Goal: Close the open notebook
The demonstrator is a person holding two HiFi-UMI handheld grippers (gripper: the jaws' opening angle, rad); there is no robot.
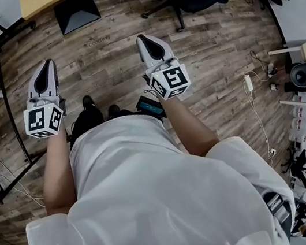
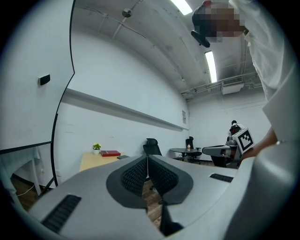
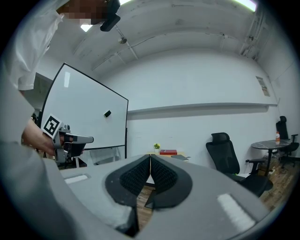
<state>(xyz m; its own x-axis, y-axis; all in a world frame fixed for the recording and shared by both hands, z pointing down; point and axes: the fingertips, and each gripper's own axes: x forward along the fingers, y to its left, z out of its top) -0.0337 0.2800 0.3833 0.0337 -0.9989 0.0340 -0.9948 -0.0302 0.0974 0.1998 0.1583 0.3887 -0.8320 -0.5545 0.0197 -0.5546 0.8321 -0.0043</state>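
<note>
Grippers: 2, 1 in each hand, both held out level over the wood floor (image 1: 100, 58), well apart from each other.
Left gripper (image 1: 46, 67): fingers (image 2: 136, 176) pressed together, pad against pad, nothing between them.
Right gripper (image 1: 145, 39): fingers (image 3: 164, 176) closed tight as well, nothing in their grip.
Marker cubes: 2, 1 at the back of each gripper, just ahead of the person's wrists.
Surface (image 1: 43, 0): 1 pale wooden top against the far white wall, well away from both grippers.
Notebook: 1 red book (image 2: 110, 153) lies flat on that surface, with 1 dark flat thing (image 2: 123, 157) just beside it. They are too small to tell which is the notebook, or whether either one lies open.
Container: 1 small pot on the surface, left of the red book, holding 1 green plant (image 2: 96, 146).
Office chairs: 2 black ones, the nearer office chair (image 3: 225, 154) just right of the surface, the other at the round table.
Round table (image 3: 272, 143): 1, further right, with 1 small bottle (image 3: 278, 136) standing on it.
Whiteboard (image 3: 89, 112): 1, on a dark frame, left of the surface.
In the way: each gripper's own grey body covers the lower part of its view and hides much of the surface.
</note>
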